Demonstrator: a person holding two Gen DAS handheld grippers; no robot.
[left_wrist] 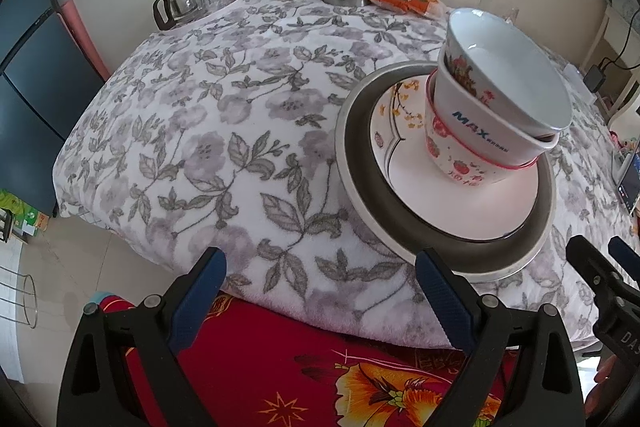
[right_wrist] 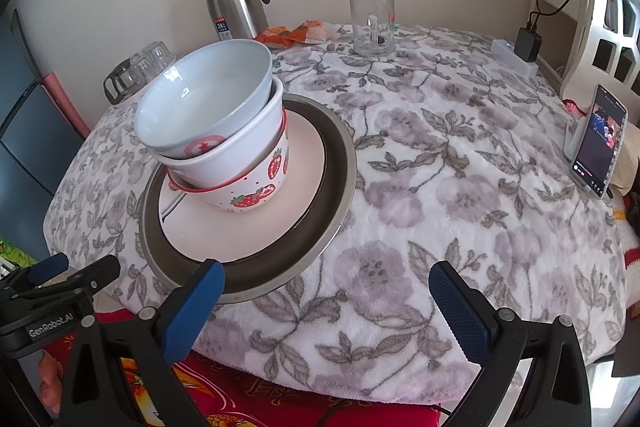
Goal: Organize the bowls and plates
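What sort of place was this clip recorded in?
Most likely a lived-in home, at a dining or side table. A floral fleece cloth covers the table, a steel thermos jug and a glass mug stand by the wall, and a phone is propped up playing video.

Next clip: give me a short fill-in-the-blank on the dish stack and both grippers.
1. The stack holds ___ nested bowls.
2. The bottom bowl is printed with ___.
3. The pink plate sits inside a ___ dish.
4. The left gripper and right gripper both stand ___.

Missing words: three; strawberries; metal; open
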